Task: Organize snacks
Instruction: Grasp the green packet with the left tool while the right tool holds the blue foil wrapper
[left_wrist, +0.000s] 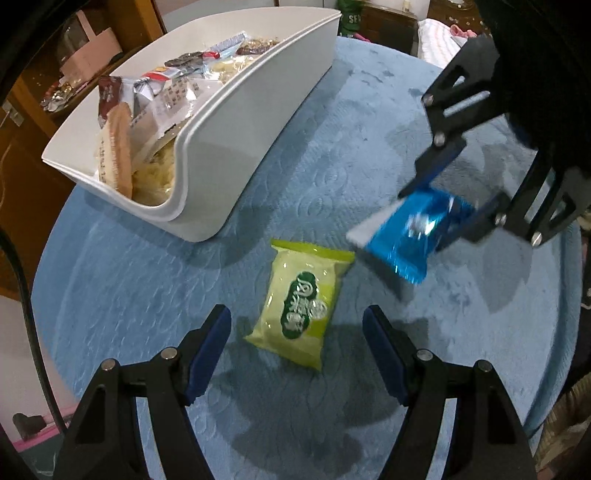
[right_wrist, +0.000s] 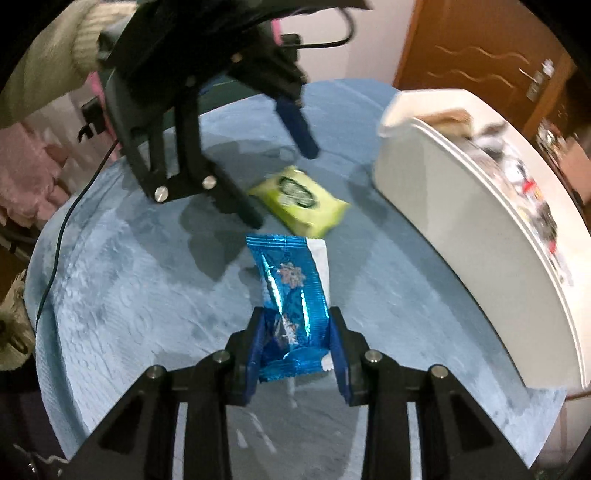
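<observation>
Beside the white bin (left_wrist: 236, 155), already heaped with wrapped snacks, two packets are left on the blue cloth (left_wrist: 147, 266). Right gripper (right_wrist: 295, 343) pinches a blue foil packet (right_wrist: 291, 295), apparently lifted clear of the cloth, though blur makes that uncertain. Left gripper (left_wrist: 297, 328), jaws spread, hovers around a green packet (left_wrist: 301, 302) lying near the bin's low end. Most sorting looks done.

Blue foil packet (right_wrist: 291, 306), yellow-green packet (left_wrist: 301, 308), white bin (left_wrist: 236, 155), blue embossed cloth (left_wrist: 369, 155).
</observation>
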